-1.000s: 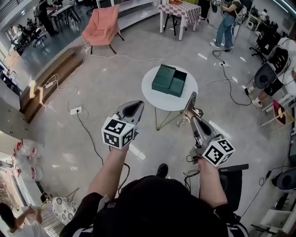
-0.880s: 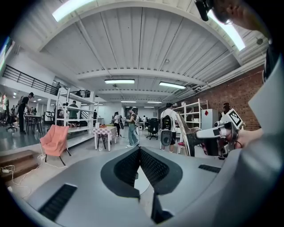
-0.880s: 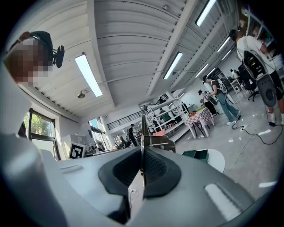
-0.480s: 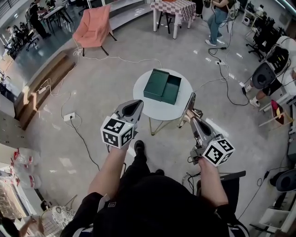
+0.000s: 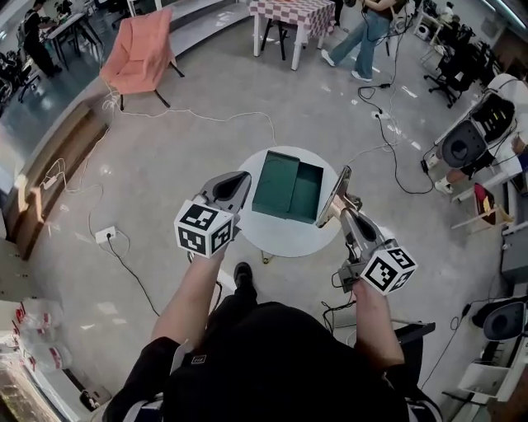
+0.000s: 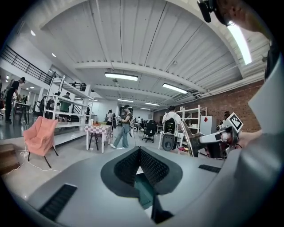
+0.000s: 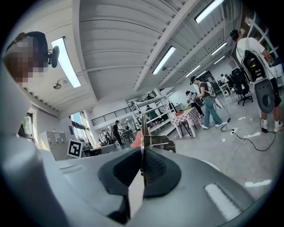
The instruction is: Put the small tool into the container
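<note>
The left tongs [image 5: 238,178] are pressed together with nothing between them; in the left gripper view their ribbed pads [image 6: 128,166] meet at the tip. The right tongs [image 5: 338,206] pinch the tool [image 5: 341,183], a thin, flat strip of pale metal that stands up past their tips, slightly tilted. In the right gripper view the tool shows edge-on as a narrow line rising from the shut pads, with a dark metal bracket on its right side. From the head view it sits against the right rim of the round white tabletop [image 5: 285,237], held in the air just right of the container [image 5: 289,185], not in it. The container is a dark green box lying open on the tabletop, its two halves side by side. Beyond, cables [image 5: 206,115] trail over the grey floor, and a pink chair [image 5: 136,53] and a checked table [image 5: 301,10] stand at the far side.
</note>
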### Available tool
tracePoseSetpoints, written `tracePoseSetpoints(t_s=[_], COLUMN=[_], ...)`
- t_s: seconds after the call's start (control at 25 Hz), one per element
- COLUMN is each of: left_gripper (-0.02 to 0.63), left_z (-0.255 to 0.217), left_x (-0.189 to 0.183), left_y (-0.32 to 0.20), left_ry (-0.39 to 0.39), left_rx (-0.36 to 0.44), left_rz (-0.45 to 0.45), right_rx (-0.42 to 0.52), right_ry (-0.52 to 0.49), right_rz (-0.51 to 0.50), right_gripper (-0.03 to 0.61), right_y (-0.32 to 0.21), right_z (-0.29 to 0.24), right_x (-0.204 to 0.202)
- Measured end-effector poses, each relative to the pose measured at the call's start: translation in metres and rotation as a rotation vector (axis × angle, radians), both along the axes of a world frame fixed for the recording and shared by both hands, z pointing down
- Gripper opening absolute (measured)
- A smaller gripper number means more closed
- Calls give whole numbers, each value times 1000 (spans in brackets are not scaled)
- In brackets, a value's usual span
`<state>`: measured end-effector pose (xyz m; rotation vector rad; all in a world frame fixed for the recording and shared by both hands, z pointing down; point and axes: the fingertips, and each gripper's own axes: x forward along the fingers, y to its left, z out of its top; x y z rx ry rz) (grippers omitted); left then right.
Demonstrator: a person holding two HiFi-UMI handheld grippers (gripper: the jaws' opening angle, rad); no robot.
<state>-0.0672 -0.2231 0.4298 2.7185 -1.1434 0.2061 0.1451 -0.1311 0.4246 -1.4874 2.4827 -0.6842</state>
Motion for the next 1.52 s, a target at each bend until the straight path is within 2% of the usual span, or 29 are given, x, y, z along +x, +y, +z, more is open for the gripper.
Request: tracePoseSetpoints(t_s=[0.24, 0.48, 0.72, 1.16, 1.52], left_gripper=[6, 6, 6, 6, 6], left_z=[1, 23, 39, 78, 110], left_x=[-22, -14, 12, 68, 83], left_y=[-87, -135, -149, -148, -142], left_ry=[-9, -11, -12, -71, -113], left_rx=[-12, -70, -111, -201, -279], left_rz=[51, 101, 138, 174, 147], right_rx=[-36, -89, -168, -346, -519], right_ry=[-13, -18, -14, -36, -74], right_rz=[17, 50, 70, 15, -9], right_gripper=[12, 12, 12, 12, 12], right_y=[-84, -130, -140, -150, -153], right_z=[6, 21, 50, 133, 214], right_x=[-37, -39, -22, 6, 20])
